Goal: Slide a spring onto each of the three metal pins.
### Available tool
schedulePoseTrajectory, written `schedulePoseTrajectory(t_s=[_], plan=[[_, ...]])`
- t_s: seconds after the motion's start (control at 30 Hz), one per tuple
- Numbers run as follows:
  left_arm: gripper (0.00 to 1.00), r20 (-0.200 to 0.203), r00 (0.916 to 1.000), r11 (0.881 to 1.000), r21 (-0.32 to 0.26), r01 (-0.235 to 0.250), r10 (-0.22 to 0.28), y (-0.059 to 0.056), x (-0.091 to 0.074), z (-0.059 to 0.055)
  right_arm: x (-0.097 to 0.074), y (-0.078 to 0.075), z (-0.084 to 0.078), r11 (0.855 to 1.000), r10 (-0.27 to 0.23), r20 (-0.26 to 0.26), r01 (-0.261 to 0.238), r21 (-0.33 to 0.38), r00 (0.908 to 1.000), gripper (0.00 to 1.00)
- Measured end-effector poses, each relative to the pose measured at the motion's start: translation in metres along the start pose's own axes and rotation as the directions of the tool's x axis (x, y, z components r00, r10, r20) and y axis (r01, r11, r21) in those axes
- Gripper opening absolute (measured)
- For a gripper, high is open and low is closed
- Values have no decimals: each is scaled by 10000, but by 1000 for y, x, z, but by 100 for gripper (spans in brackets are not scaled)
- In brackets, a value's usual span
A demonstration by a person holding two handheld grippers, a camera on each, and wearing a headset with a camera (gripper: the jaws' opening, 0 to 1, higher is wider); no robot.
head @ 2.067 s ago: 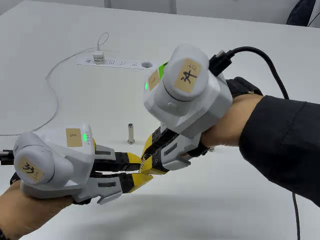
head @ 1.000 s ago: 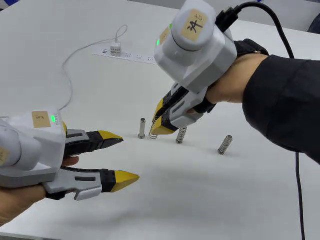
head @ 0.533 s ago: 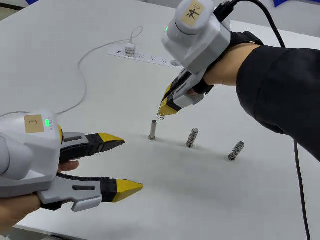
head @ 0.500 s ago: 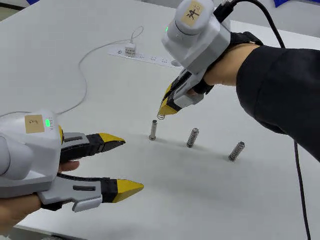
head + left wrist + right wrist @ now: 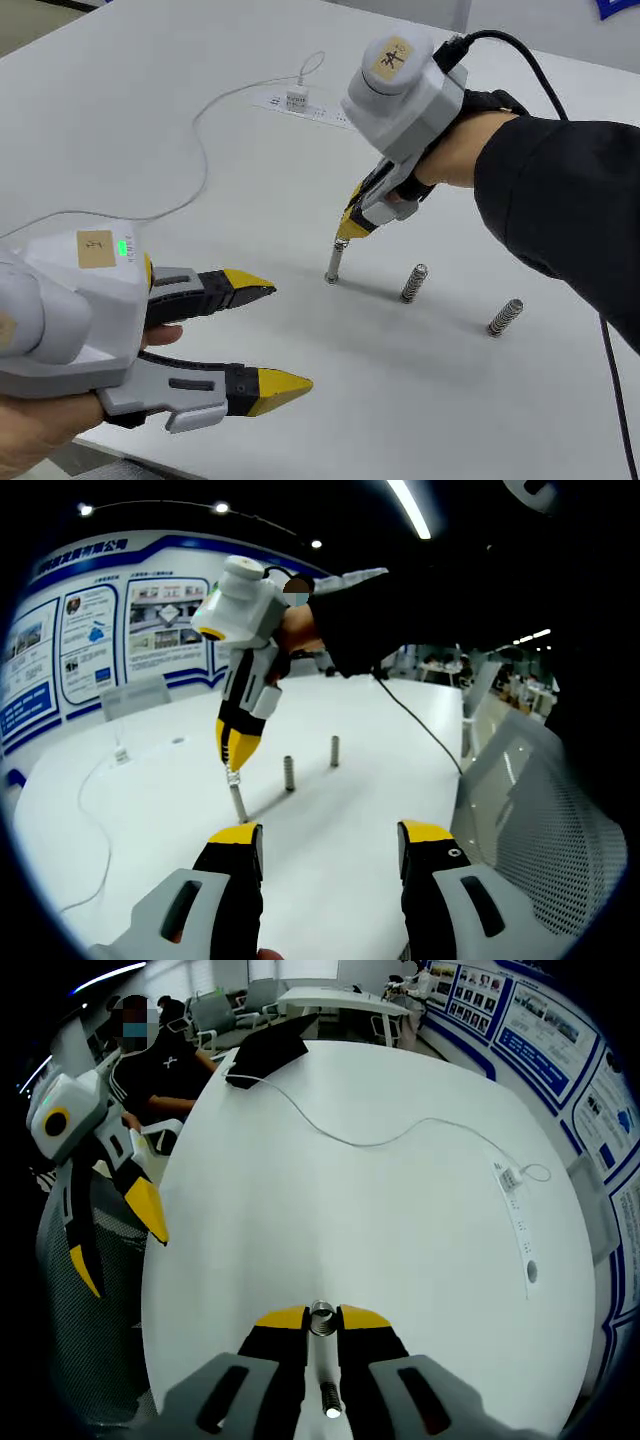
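Observation:
My right gripper (image 5: 349, 230) is shut on a small spring (image 5: 233, 776), which I hold upright right over the top of a bare metal pin (image 5: 333, 263). The spring's lower end is at the pin's tip; I cannot tell if it has slipped on. In the right gripper view the spring (image 5: 321, 1317) sits pinched between the yellow jaw tips of my right gripper (image 5: 323, 1319). Two more pins to the right each carry a spring (image 5: 413, 283) (image 5: 505, 316). My left gripper (image 5: 285, 337) hovers open and holds nothing, near the table's front edge.
A white power strip (image 5: 300, 103) with a plugged charger lies at the back of the white table (image 5: 200, 240), its cable (image 5: 195, 170) looping left. A black cable (image 5: 520, 55) trails from my right gripper. A dark sleeve (image 5: 560, 200) fills the right side.
The right gripper has come down with the spring, from a little above the bare pin to its top. The left gripper stays open at the front. The camera has shifted.

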State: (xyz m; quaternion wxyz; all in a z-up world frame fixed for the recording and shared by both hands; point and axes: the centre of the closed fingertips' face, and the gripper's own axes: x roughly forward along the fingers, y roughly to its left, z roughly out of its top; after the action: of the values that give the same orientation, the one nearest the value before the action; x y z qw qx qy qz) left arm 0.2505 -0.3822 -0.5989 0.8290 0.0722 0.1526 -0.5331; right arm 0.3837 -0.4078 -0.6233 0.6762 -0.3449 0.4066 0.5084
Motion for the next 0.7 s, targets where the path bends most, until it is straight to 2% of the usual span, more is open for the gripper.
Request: schedulePoseTrajectory(t_s=[0.3,0.53,0.7], plan=[[55,35,9999,9999,-72,-137,137,3,-2,1,11,1,1,10000,47,-131,-48,-14,9999,12],[55,11,9999,9999,-69,-146,146,2,-1,0,25,1,-7,9998,-165,-571,159,-106,9982,12],[55,17,9999,9999,-68,-155,155,2,-1,1,36,2,-13,9999,-114,-732,117,31,9973,12]])
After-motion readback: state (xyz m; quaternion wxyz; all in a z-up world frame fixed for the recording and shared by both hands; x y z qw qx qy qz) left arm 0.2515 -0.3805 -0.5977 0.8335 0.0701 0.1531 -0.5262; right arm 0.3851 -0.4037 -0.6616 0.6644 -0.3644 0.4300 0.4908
